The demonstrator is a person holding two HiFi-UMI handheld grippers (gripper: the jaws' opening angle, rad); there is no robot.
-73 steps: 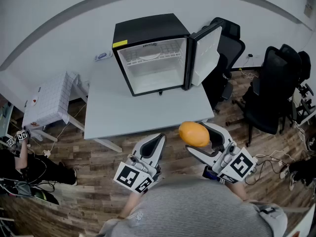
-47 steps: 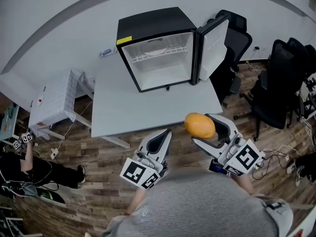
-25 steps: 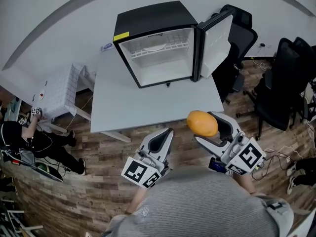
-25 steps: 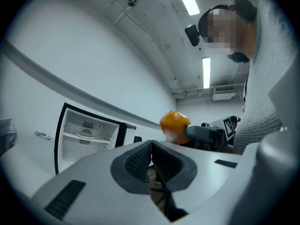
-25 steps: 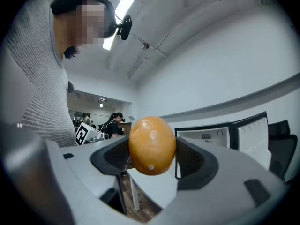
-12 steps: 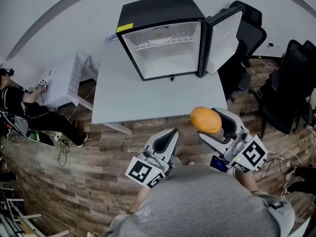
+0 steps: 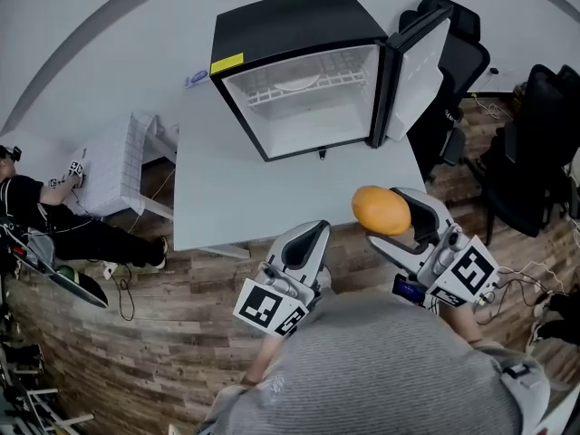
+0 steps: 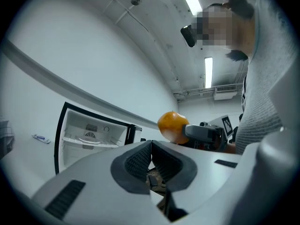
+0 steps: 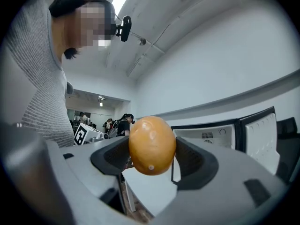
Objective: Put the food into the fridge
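Note:
An orange mango-like fruit (image 7: 381, 209) (image 9: 152, 145) (image 8: 171, 127) is clamped in my right gripper (image 7: 395, 217) (image 9: 153, 154), held in the air in front of the table's near edge. A small black fridge (image 7: 294, 39) (image 8: 89, 130) (image 9: 208, 136) stands on the back of the grey table (image 7: 236, 184), its door (image 7: 420, 62) swung open to the right; the white inside holds a wire shelf and looks bare. My left gripper (image 7: 305, 240) (image 8: 151, 154) hovers left of the fruit, jaws pressed together with nothing between them.
Black office chairs (image 7: 530, 143) stand right of the table. A white crate-like stand (image 7: 113, 166) sits to the left, with a person (image 7: 36, 216) on the wooden floor beside it. A small blue-and-white item (image 7: 197, 78) lies left of the fridge.
The view has drifted closer to the table and fridge. Both grippers have advanced toward the table's near edge, the fruit still held. The person at left shifted along the floor.

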